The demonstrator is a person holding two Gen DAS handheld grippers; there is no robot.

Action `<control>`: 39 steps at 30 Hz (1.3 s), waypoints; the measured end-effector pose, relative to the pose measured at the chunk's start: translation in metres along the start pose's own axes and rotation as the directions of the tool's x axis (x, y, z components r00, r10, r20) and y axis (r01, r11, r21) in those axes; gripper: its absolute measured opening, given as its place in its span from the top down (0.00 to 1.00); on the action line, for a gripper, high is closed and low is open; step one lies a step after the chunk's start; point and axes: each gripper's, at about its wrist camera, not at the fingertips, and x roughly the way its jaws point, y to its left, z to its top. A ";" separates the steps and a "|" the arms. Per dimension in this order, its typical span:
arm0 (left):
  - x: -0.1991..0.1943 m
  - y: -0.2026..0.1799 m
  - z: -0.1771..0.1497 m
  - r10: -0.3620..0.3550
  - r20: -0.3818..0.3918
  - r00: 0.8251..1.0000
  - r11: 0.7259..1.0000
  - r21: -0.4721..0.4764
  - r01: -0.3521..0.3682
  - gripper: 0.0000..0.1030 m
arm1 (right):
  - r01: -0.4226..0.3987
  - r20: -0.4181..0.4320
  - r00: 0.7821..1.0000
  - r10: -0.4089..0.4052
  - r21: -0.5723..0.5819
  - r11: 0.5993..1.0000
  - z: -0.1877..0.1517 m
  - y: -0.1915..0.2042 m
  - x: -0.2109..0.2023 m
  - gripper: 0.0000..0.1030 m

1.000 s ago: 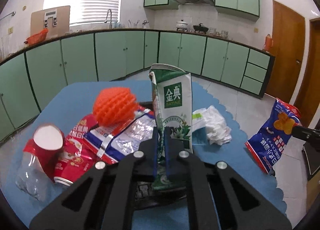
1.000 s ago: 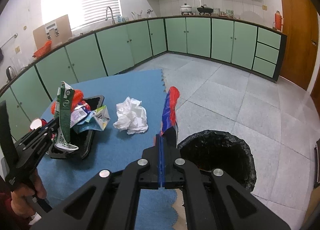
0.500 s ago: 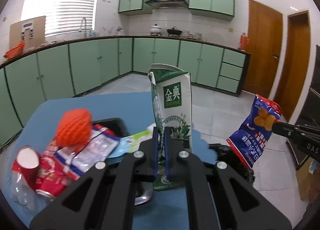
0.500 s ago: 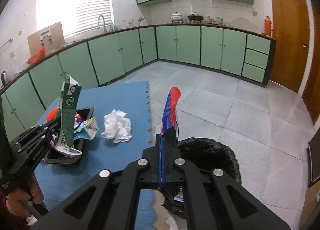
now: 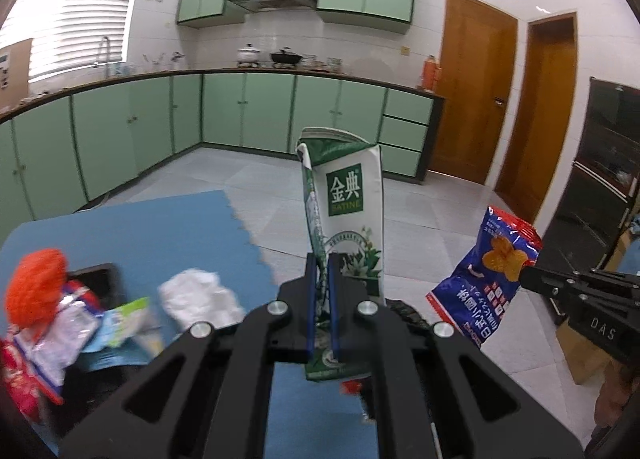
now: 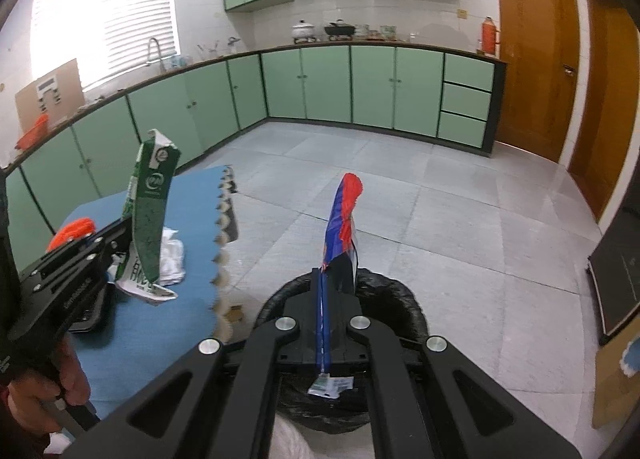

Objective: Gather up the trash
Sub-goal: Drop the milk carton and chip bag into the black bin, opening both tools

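My left gripper [image 5: 321, 263] is shut on a green and white milk carton [image 5: 348, 211], held upright in the air near the blue table's right edge; the carton also shows in the right wrist view [image 6: 150, 219]. My right gripper [image 6: 323, 279] is shut on a blue and red snack bag [image 6: 342, 219], held over the black-lined trash bin [image 6: 394, 295] on the floor. The snack bag also shows in the left wrist view [image 5: 486, 279]. A little of the bin [image 5: 404, 311] shows behind the left gripper.
On the blue table [image 5: 152, 227] lie a crumpled white tissue [image 5: 200, 295], a black tray [image 5: 94, 275] with wrappers, and an orange mesh ball [image 5: 36, 287]. Green cabinets line the walls. A dark appliance [image 5: 600, 187] stands at right on the grey tiled floor.
Both grippers have swung right, away from the table and toward the bin. The right gripper with the snack bag now hangs over the bin; the carton has moved to the table's edge.
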 end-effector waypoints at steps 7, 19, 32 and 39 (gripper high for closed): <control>0.055 -0.039 0.002 -0.108 -0.053 0.993 0.994 0.000 0.108 0.96 | 0.046 -0.019 0.999 -0.045 0.046 0.998 -0.001 -0.035 0.011 1.00; 0.096 -0.054 -0.006 -0.144 -0.131 0.981 0.989 0.024 0.148 0.66 | 0.066 -0.078 0.995 -0.059 0.096 0.993 -0.021 -0.060 0.037 1.00; 0.046 0.003 -0.005 -0.013 -0.084 0.996 1.000 -0.004 0.012 0.54 | 0.069 -0.061 0.996 -0.064 0.071 0.995 -0.020 -0.039 0.048 0.35; -0.004 0.044 0.000 0.067 -0.010 0.998 0.997 -0.026 -0.068 0.41 | 0.060 -0.023 0.998 -0.059 0.044 0.997 -0.014 -0.015 0.036 0.19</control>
